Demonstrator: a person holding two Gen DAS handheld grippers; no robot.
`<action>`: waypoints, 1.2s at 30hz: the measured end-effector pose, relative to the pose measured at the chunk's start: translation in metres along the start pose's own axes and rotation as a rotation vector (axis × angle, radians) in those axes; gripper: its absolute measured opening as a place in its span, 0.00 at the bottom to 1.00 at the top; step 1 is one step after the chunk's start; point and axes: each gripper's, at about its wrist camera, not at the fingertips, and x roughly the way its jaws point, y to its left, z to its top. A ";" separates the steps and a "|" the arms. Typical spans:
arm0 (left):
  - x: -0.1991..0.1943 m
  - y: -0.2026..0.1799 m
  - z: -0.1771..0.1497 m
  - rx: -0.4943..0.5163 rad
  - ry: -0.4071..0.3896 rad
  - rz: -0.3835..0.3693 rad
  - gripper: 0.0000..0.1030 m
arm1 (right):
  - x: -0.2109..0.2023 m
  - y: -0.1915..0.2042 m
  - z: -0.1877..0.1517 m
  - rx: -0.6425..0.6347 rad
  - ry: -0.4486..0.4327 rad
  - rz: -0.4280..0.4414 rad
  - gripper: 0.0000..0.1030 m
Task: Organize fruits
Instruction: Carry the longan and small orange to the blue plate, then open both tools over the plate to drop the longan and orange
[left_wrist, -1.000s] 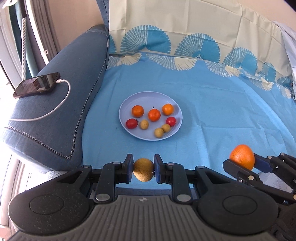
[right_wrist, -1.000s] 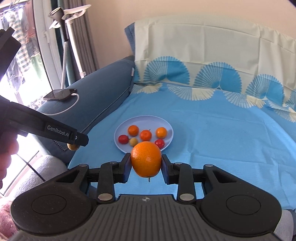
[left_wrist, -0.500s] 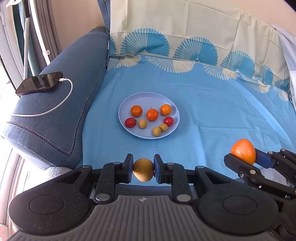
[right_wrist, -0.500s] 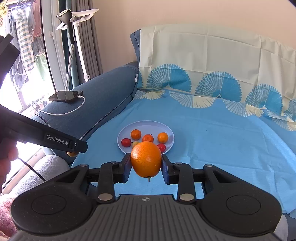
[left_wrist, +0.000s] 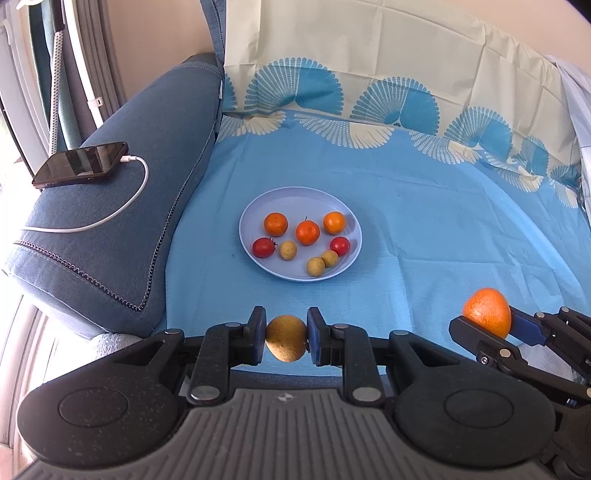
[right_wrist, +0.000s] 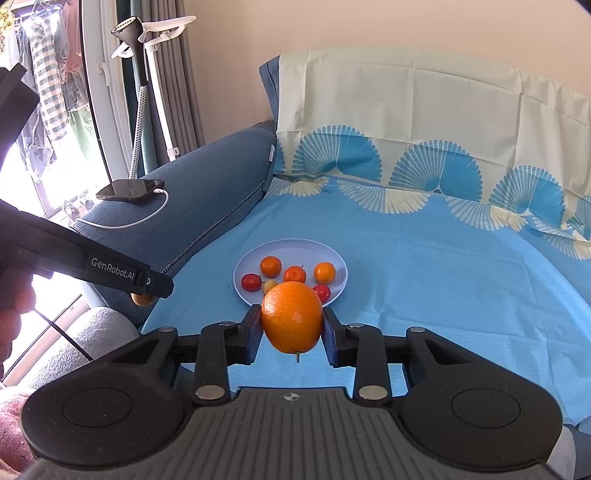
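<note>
The left claw pinches a small tan fruit above the sofa seat's front edge, and the right claw pinches an orange just short of the plate. Eight small fruits lie on that plate on the blue cloth; bare cloth lies open all around it. A phone rests on the armrest, well apart.

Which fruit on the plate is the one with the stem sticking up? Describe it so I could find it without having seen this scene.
Start at the round pale blue plate on the blue patterned cloth. Three small orange round fruits sit in a row along its far half. The one you want is the middle orange fruit, set slightly nearer the camera than its two neighbours, and the only one of the three with a thin dark stem pointing up.
</note>
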 end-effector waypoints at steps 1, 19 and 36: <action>0.001 0.001 0.001 -0.002 0.001 0.000 0.25 | 0.001 0.000 0.000 0.001 0.002 0.000 0.34; 0.049 0.022 0.039 -0.045 0.037 0.032 0.25 | 0.045 -0.008 0.013 0.018 0.052 -0.026 0.34; 0.184 0.015 0.104 0.005 0.124 0.062 0.25 | 0.188 -0.031 0.041 0.038 0.173 -0.011 0.34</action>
